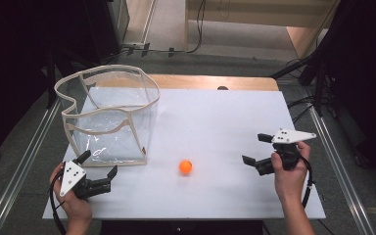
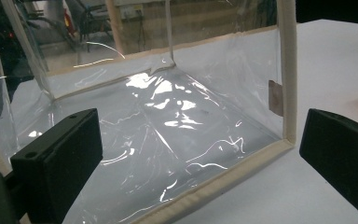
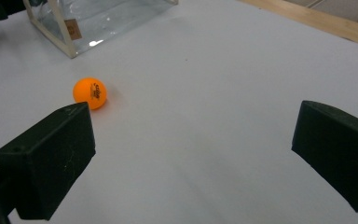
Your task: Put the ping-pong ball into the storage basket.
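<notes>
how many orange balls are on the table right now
1. The orange ball lies on the white table, to the right of the clear bag, between the two grippers. The bag looks empty, so no other ball seems hidden.

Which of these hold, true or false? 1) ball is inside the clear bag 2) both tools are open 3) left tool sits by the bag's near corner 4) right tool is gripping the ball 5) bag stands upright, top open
1) The orange ball is inside the clear bag. False: it lies on the white table surface, beside the bag and apart from it.
2) Both tools are open. True: the left tool and the right tool both have their jaws spread with nothing between them.
3) The left tool sits by the bag's near corner. True.
4) The right tool is gripping the ball. False: the ball lies clear of its jaws.
5) The bag stands upright with its top open. True.
</notes>
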A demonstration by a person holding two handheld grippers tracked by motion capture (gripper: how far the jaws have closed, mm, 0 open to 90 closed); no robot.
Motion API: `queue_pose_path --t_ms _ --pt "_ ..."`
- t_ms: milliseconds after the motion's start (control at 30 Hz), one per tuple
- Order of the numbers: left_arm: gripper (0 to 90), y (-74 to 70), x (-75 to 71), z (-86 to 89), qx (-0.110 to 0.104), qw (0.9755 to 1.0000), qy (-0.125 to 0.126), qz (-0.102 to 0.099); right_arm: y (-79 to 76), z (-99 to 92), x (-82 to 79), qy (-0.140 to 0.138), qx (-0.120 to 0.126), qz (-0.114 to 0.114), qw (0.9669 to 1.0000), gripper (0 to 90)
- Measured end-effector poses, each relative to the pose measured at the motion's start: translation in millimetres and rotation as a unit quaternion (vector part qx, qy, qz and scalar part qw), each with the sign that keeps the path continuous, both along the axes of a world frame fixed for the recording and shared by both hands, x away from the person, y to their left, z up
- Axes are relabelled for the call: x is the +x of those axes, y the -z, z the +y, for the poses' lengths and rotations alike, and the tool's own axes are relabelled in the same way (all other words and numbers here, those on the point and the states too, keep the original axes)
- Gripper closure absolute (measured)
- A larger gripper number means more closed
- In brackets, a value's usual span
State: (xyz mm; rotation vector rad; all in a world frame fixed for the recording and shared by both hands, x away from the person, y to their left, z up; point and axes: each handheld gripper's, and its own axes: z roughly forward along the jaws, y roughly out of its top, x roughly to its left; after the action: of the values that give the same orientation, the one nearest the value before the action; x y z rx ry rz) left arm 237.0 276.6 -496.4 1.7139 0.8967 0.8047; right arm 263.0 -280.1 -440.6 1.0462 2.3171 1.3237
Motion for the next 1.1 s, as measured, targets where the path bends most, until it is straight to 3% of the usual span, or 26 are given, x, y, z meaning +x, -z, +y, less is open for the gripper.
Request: queue_pose_path --t_ms 133,167,200,233,267,300,367,433,600,767,833,1100 --pt "0.0 0.1 1.4 -1.9 0.002 1.0 -0.003 0.003 10.3 19.0 16.0 -0.026 -0.025 0.023 0.9991 0.0" --pt "0.0 0.2 2.3 -2.1 0.0 1.0 0.003 0.007 12.2 25.1 24.4 -0.046 -0.019 0.047 0.9977 0.0" --pt "0.0 0.2 2.2 -0.8 -0.007 0.9999 0.002 0.01 12.2 25.1 24.4 -0.046 -0.019 0.047 0.9977 0.0" --pt "0.0 0.2 1.9 1.5 -0.015 0.9999 -0.002 0.005 11.6 29.3 28.7 -0.055 0.011 0.054 0.997 0.0" --pt "0.0 0.2 1.9 3.2 -0.02 0.9997 -0.009 0.005 11.6 29.3 28.7 -0.055 0.011 0.054 0.997 0.0" --pt "0.0 0.5 1.6 4.0 -0.024 0.9996 -0.013 0.005 11.3 34.6 32.6 -0.049 -0.007 0.056 0.9972 0.0" --pt "0.0 -0.2 -0.6 2.4 -0.012 0.9998 -0.014 -0.001 7.7 45.7 39.3 -0.066 -0.02 0.07 0.9951 0.0" --pt "0.0 0.1 -1.3 0.4 -0.002 1.0 -0.004 0.0 2.3 54.2 40.1 -0.072 -0.037 0.075 0.9939 0.0" --pt "0.0 -0.3 -2.5 3.2 -0.014 0.9999 -0.003 -0.003 4.3 66.8 37.6 -0.092 -0.067 0.084 0.9899 0.0" --pt "0.0 -0.1 -2.3 2.4 -0.01 0.9999 0.0 -0.001 5.2 73.1 35.4 -0.098 -0.067 0.082 0.9895 0.0" --pt "0.0 0.1 -1.5 2.3 -0.01 0.9999 -0.001 0.0 7.1 80.3 36.1 -0.108 -0.08 0.088 0.987 0.0" --pt "0.0 0.1 -1.4 1.6 -0.007 1.0 0.0 0.003 12.7 90.8 41.9 -0.12 -0.087 0.094 0.9844 0.0"
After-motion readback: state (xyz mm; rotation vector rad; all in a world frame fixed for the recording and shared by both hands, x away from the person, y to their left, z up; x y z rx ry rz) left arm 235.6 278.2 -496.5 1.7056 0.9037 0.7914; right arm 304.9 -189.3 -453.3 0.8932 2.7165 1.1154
